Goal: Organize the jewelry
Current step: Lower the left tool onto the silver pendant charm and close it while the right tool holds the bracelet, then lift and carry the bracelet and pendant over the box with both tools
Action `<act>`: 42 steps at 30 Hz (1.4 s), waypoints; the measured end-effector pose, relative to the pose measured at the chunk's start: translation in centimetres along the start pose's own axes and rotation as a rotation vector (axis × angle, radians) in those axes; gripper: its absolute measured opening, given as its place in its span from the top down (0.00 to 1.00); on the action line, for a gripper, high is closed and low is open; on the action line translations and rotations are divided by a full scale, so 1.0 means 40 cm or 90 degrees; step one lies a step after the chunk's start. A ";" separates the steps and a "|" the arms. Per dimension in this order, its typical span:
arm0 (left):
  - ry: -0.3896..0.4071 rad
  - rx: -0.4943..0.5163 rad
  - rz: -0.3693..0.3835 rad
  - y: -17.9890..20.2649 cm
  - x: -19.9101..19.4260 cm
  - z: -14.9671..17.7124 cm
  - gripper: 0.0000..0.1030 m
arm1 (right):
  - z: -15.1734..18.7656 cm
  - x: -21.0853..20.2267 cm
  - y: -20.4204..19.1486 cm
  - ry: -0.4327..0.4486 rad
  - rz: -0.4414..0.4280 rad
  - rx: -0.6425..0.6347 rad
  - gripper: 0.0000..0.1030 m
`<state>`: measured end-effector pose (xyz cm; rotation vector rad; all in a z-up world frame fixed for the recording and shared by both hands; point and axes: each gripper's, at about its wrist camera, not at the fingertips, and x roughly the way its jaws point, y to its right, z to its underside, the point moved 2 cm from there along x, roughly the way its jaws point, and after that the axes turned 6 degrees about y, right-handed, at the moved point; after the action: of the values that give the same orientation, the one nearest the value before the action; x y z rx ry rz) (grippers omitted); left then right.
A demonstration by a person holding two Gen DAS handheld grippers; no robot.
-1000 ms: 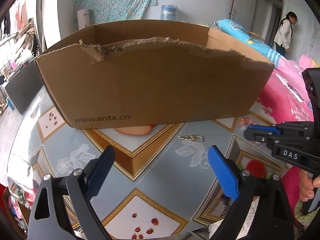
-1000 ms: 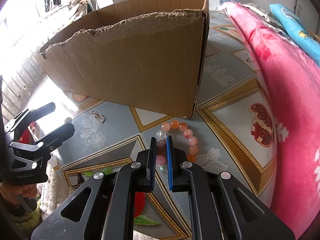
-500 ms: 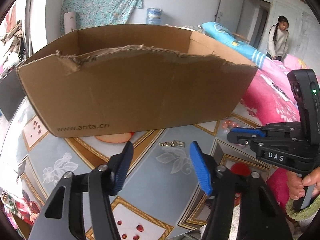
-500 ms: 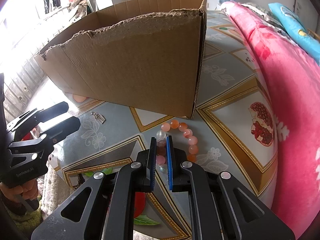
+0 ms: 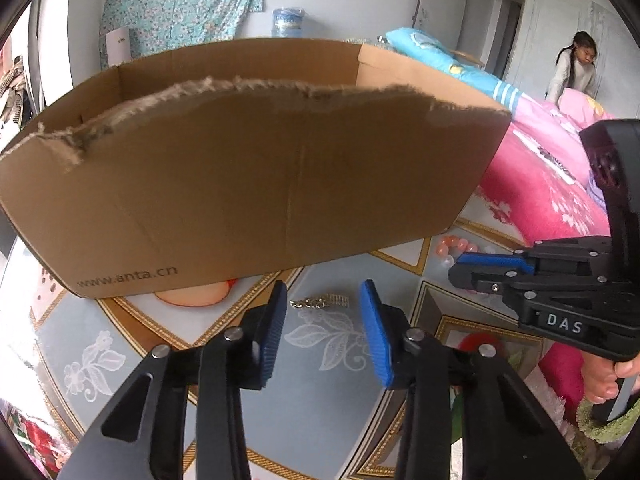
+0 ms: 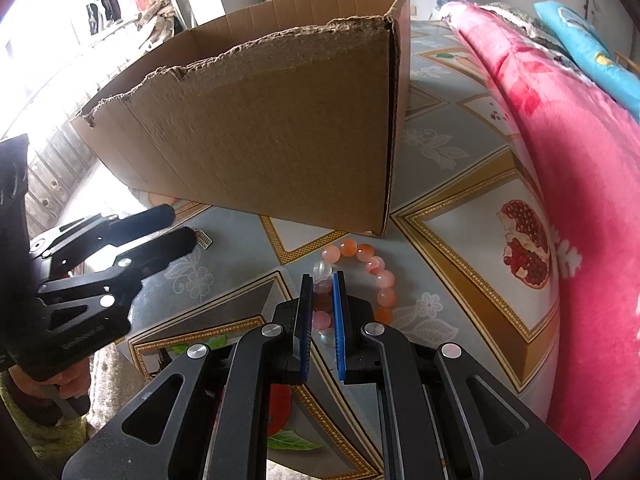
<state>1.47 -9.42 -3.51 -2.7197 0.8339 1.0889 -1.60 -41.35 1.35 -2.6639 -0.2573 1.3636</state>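
A small silver chain piece point(image 5: 320, 302) lies on the patterned table just in front of the cardboard box point(image 5: 248, 184); it also shows in the right wrist view point(image 6: 203, 237). My left gripper point(image 5: 323, 300) is open, its blue pads to either side of the chain piece. A pink and orange bead bracelet point(image 6: 370, 266) lies by the box's right corner. My right gripper point(image 6: 322, 286) is shut on the bracelet's near side, with beads between the pads. The box point(image 6: 280, 136) is open at the top; its inside is hidden.
A pink floral blanket point(image 6: 568, 184) covers the bed along the table's right side. A person point(image 5: 574, 68) stands at the back right of the room. A water jug point(image 5: 288, 22) stands behind the box.
My left gripper has moved forward to the chain piece and its jaws have narrowed around it. My right gripper has stayed shut on the bracelet, unmoved.
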 end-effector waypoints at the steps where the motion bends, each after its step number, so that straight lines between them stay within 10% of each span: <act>1: -0.005 0.001 -0.001 0.002 0.006 0.002 0.64 | 0.000 0.000 0.000 0.000 0.000 0.001 0.93; 11: -0.004 0.053 -0.058 0.033 0.028 0.009 0.65 | 0.008 -0.002 0.011 0.004 -0.017 0.017 0.93; 16: -0.002 0.062 -0.073 0.037 0.029 0.008 0.84 | 0.008 -0.001 0.017 0.007 -0.024 0.021 0.93; 42: 0.062 -0.037 0.010 -0.041 -0.094 -0.001 0.96 | 0.007 -0.010 0.024 0.013 -0.017 0.026 0.93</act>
<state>0.11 -6.32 -1.15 -2.8386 0.8514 1.0066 -1.95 -42.36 1.31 -2.6298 -0.2580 1.3194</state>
